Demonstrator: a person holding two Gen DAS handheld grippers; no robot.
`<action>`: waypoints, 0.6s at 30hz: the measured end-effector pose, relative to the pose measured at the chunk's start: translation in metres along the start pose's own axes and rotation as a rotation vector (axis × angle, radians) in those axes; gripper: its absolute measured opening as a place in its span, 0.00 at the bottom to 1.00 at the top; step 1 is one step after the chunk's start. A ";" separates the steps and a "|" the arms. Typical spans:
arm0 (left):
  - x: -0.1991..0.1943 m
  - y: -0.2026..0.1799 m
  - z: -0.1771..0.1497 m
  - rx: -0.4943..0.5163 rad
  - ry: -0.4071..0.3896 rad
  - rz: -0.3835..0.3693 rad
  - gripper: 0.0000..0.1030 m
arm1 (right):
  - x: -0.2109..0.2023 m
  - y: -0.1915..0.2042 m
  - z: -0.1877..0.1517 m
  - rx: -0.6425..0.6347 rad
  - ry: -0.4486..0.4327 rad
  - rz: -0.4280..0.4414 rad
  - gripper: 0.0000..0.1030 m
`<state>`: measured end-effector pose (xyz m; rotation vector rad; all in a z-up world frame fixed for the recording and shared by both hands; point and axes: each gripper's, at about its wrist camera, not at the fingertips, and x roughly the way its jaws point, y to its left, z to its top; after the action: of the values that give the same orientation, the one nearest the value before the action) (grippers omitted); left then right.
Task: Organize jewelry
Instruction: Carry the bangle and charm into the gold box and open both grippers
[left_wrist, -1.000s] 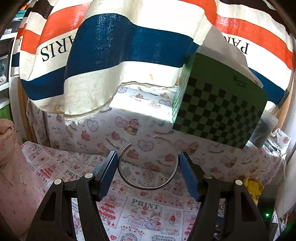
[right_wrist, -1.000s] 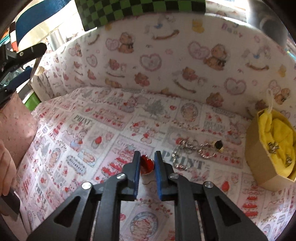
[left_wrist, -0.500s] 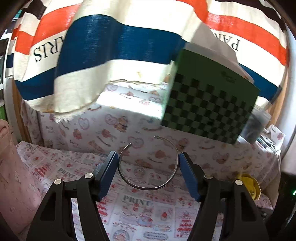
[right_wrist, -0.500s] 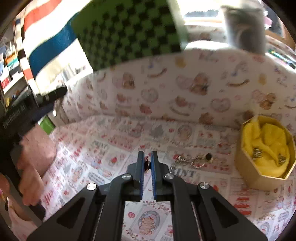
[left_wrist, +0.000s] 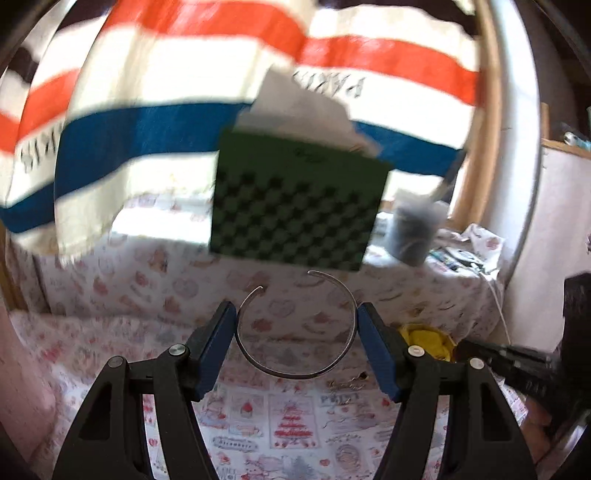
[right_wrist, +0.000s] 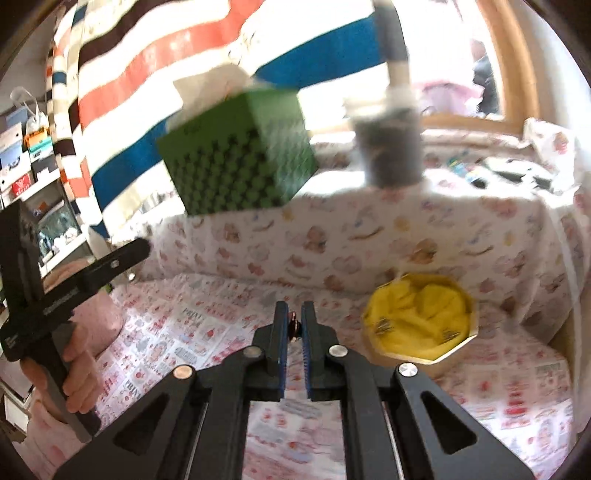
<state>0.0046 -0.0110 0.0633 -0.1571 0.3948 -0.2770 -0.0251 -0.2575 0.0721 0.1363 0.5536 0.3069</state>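
Note:
My left gripper (left_wrist: 296, 325) holds a thin silver open bangle (left_wrist: 295, 373) between its blue pads, raised above the printed cloth. My right gripper (right_wrist: 293, 325) is shut on a small red heart-shaped piece (right_wrist: 293, 326) and held above the cloth. An octagonal box with yellow lining (right_wrist: 421, 321) stands to the right with small metal pieces in it; it also shows in the left wrist view (left_wrist: 424, 339). A silver chain (left_wrist: 349, 384) lies on the cloth in front of the box.
A green checkered box (right_wrist: 236, 162) with tissue stands on the raised ledge, beside a dark cup (right_wrist: 391, 147). A striped towel (left_wrist: 166, 122) hangs behind. The left hand-held tool (right_wrist: 55, 295) shows at the left of the right wrist view.
My right gripper has closed on the red heart piece and lifted it off the cloth. My left gripper has swung right with the bangle, bringing the yellow-lined box into view.

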 end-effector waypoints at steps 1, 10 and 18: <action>-0.003 -0.007 0.003 0.021 -0.014 -0.001 0.64 | -0.006 -0.006 0.002 0.008 -0.020 -0.008 0.06; 0.034 -0.074 0.026 0.094 0.033 -0.032 0.64 | -0.022 -0.070 0.013 0.166 -0.097 -0.062 0.06; 0.117 -0.127 0.011 0.088 0.258 -0.151 0.64 | 0.009 -0.111 0.006 0.281 -0.057 -0.054 0.06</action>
<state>0.0830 -0.1652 0.0579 -0.0649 0.6265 -0.4653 0.0131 -0.3595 0.0491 0.3997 0.5409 0.1714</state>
